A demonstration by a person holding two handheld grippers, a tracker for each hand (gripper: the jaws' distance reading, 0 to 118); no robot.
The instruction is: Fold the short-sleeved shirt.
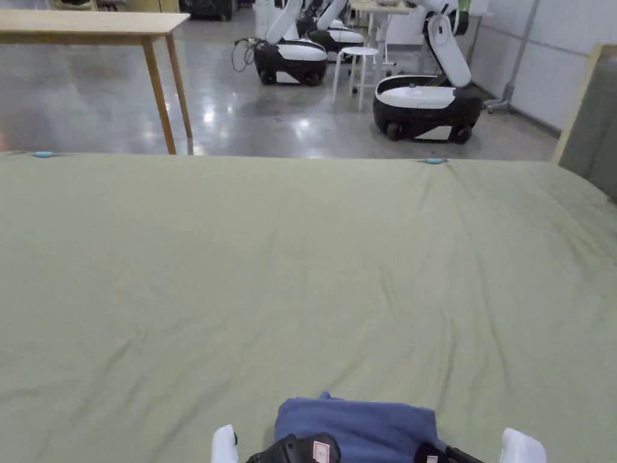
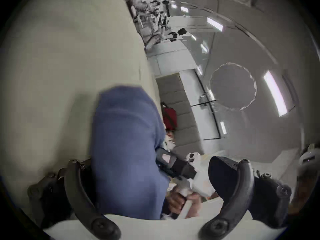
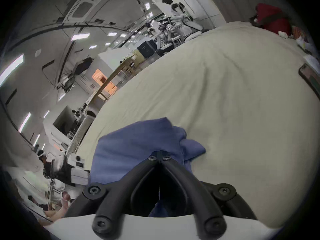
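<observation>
The blue short-sleeved shirt (image 1: 355, 425) lies as a small folded bundle at the near edge of the green-covered table (image 1: 301, 253). My left gripper (image 1: 295, 449) sits at its near left corner. In the left gripper view my left gripper (image 2: 156, 162) is wide open and the shirt (image 2: 124, 148) drapes over its left jaw. My right gripper (image 1: 443, 453) is at the near right corner. In the right gripper view my right gripper (image 3: 160, 156) has its jaws closed together on the bunched shirt (image 3: 131, 146) fabric.
Two blue clips (image 1: 43, 154) (image 1: 434, 161) pin the cover at the far table edge. Beyond stand a wooden table (image 1: 90, 27), a white stool (image 1: 358, 57) and wheeled robots (image 1: 425, 102). A padded panel (image 1: 593, 120) rises at the right. A red bag (image 3: 271, 16) sits past the table.
</observation>
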